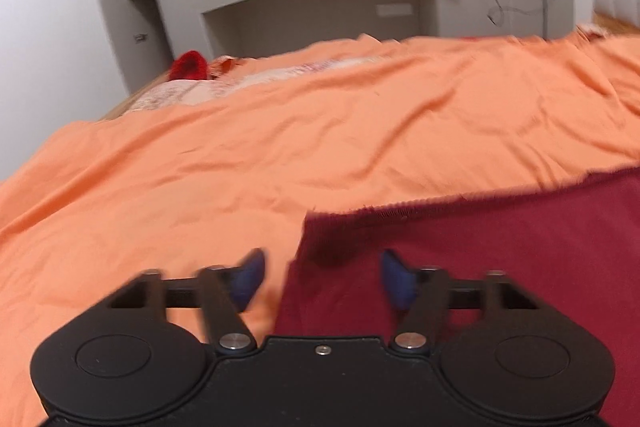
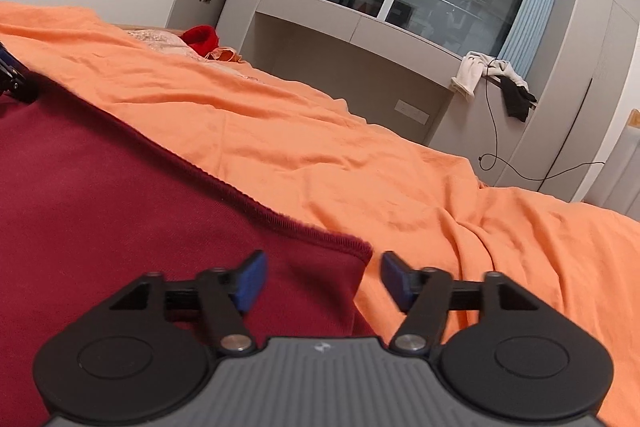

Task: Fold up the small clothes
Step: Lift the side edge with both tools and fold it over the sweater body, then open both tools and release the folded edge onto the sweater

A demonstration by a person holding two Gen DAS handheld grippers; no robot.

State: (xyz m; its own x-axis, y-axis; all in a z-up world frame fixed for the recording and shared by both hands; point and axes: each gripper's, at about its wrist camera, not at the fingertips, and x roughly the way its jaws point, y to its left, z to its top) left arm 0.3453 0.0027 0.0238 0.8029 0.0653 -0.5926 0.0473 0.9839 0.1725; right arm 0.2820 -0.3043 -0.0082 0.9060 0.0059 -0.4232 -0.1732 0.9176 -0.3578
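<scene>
Left wrist view: left gripper (image 1: 322, 277) wide open, empty; the maroon garment (image 1: 500, 259) has its corner between the fingers, spreading toward 3 o'clock on the orange sheet (image 1: 240, 155).

Right wrist view: right gripper (image 2: 322, 277) wide open, empty; the garment's opposite corner lies between its fingers, hem running toward 10 o'clock.

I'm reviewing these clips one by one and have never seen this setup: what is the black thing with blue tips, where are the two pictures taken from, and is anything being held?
There is no robot arm. A person holds a two-finger tool in each hand, with a camera on each looking along its fingers. One picture shows the left tool, the other the right tool; the blue parts are finger pads.

On the orange sheet lies a dark red garment. Each tool sits at one of its corners, left and right. Both tools are open with the cloth between the pads, not pinched, so nothing is held.

A bright red item lies farther away.
</scene>
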